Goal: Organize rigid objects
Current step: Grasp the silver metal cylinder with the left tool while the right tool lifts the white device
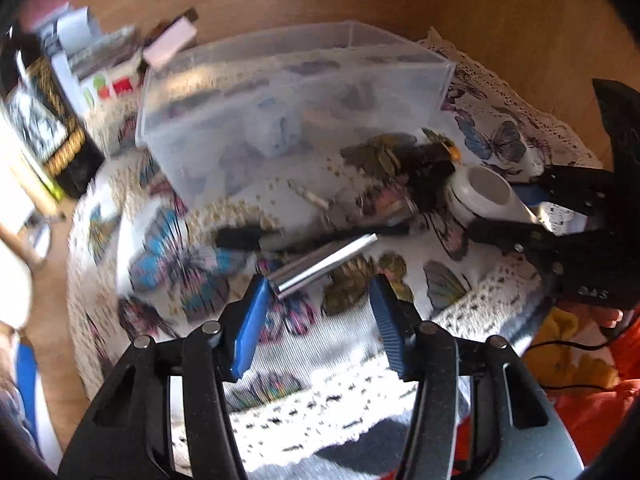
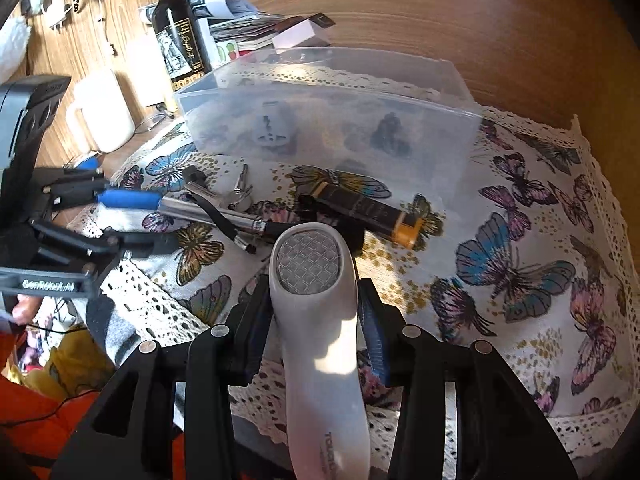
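My right gripper (image 2: 316,320) is shut on a white handheld device (image 2: 320,320) with a round mesh head, held above the butterfly cloth; it shows in the left wrist view (image 1: 484,196) too. My left gripper (image 1: 320,308) is open, its left blue pad touching the end of a silver metal tube (image 1: 324,266) lying on the cloth. A clear plastic bin (image 2: 328,120) stands behind, holding a white travel adapter (image 2: 272,130) and a dark object (image 2: 390,136). A black and orange lighter-like stick (image 2: 368,212), keys (image 2: 240,196) and a black tool (image 2: 216,208) lie before the bin.
A wine bottle (image 2: 180,28), a white mug (image 2: 104,112) and stacked boxes and papers (image 2: 256,28) stand on the wooden table left of the bin. The lace-edged butterfly cloth (image 2: 520,248) covers the work area. Orange and yellow fabric (image 1: 580,360) lies below the table edge.
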Tool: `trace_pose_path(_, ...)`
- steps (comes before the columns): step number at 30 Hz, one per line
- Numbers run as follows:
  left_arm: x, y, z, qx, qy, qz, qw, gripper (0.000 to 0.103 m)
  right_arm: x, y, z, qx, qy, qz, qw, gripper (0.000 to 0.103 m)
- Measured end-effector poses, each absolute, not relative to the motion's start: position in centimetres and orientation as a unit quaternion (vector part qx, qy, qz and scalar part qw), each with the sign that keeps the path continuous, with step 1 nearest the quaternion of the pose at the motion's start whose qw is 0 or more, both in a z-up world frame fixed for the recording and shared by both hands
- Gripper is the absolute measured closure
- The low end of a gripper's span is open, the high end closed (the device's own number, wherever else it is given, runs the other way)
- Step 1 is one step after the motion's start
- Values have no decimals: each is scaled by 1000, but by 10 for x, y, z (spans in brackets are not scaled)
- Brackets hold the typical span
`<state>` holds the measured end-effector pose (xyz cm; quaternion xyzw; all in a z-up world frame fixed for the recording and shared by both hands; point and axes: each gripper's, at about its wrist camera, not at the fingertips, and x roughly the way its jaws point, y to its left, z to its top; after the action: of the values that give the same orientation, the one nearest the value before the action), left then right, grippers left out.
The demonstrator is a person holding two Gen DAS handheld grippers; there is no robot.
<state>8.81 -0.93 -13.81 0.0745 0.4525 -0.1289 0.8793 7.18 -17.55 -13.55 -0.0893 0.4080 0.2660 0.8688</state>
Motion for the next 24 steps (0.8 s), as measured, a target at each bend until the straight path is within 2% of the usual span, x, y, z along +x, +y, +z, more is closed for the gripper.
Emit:
trace_pose_path(2, 90, -15, -130, 88, 436, -132, 886, 50, 70, -179, -136, -89, 409, 262, 870, 64)
trace_pose_path(5, 94, -22, -122, 98, 419, -145, 891, 42, 69, -184, -136, -88, 411, 252, 872, 64)
trace_pose_path(11, 115, -42, -139, 108, 445, -185, 870, 43, 68, -193, -135, -86, 415, 243, 872, 63)
trace_pose_path(14, 118, -44, -148, 98, 456, -193, 863, 47, 65, -195, -137, -94, 420, 240, 870, 60)
trace_pose_path(18, 109, -45, -149, 94, 464, -204, 857, 61, 57, -199, -138, -102, 418, 237, 871, 60)
trace_pose_path(22, 98, -51, -152, 110, 460, -200, 858, 64, 56, -199, -142, -99, 419, 239, 870, 61)
trace_pose_path(24, 100, -54, -153, 107, 458, -199, 860, 65, 56, -197, -143, -97, 415, 239, 872, 67)
